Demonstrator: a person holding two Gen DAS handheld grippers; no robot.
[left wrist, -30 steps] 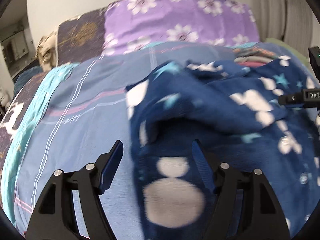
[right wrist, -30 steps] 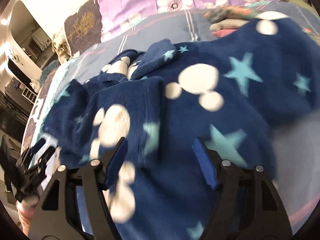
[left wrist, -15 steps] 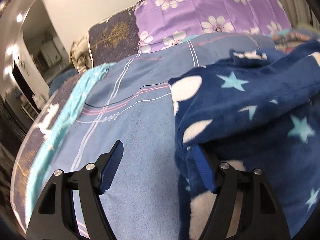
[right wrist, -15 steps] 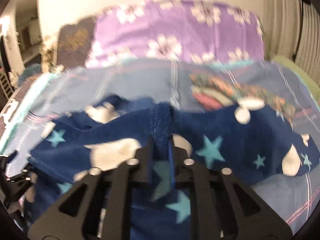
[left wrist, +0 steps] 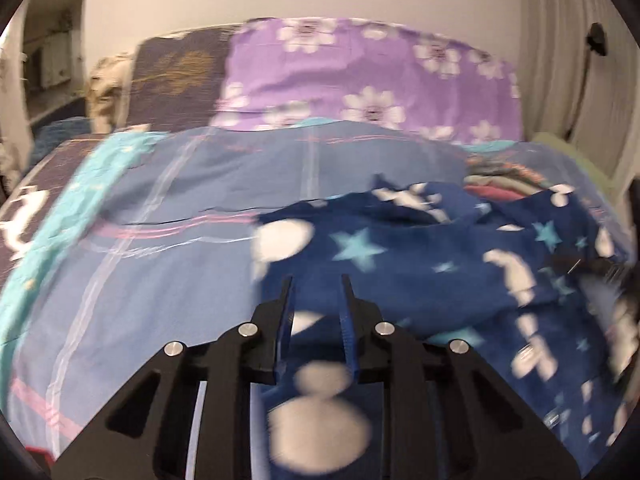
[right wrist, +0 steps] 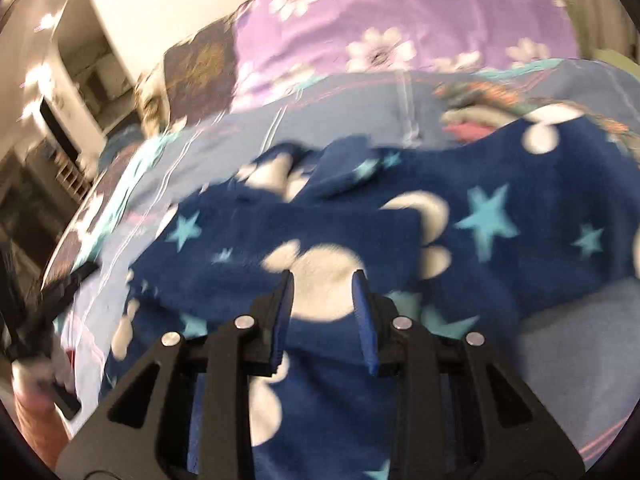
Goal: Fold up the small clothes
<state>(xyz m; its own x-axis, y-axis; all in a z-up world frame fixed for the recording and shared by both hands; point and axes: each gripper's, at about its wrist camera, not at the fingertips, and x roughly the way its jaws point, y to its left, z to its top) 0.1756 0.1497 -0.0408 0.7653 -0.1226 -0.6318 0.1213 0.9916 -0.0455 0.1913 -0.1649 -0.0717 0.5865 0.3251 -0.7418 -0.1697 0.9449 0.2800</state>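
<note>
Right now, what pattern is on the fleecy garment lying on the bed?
Navy fleece garment with white blobs and turquoise stars; clearest in the right wrist view.

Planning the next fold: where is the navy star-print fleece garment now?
In both wrist views, the navy star-print fleece garment lies on the blue striped bedsheet, right of centre, before the purple floral pillow.

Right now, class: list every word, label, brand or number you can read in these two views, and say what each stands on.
None can be read.
Navy fleece garment: only stars and white blobs, no lettering.
Purple pillow: flowers only.
Striped blue sheet: lines only.
Both views are motion-blurred.
</note>
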